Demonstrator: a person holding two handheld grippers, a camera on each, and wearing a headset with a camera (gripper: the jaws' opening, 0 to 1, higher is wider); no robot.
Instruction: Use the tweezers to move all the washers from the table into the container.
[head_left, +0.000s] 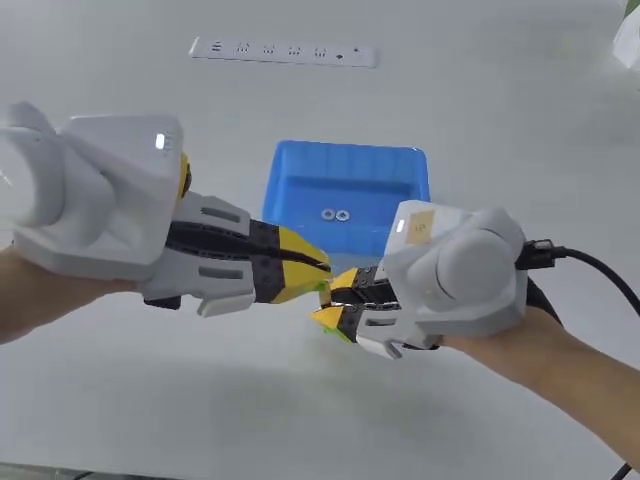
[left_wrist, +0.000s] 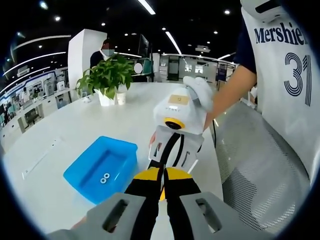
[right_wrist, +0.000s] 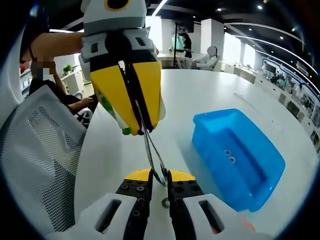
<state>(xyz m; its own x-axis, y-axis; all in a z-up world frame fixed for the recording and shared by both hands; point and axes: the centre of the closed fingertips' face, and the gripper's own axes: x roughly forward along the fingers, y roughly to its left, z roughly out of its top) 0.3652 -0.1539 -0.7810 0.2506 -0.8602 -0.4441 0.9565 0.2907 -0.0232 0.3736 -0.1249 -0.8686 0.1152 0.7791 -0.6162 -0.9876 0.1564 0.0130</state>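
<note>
Tweezers (right_wrist: 149, 152) between left gripper (right_wrist: 136, 131) and right gripper (right_wrist: 159, 176)

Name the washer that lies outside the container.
The lone washer on the table by the right gripper; the other two lie in the blue container.

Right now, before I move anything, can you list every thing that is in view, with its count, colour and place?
container: 1, blue, on the table beyond the claws
washers: 2, silver, side by side inside the container
loose washer: 1, grey, apparently on the table under the right claw
tweezers: 1, metal, spanning both claws
power strip: 1, white, far side of the table
plant: 1, green, white pot, on the table
mesh chair: 1, grey, beside the table
table: 1, white
left claw: yellow tips, shut on tweezers
right claw: yellow tips, shut on tweezers
</note>
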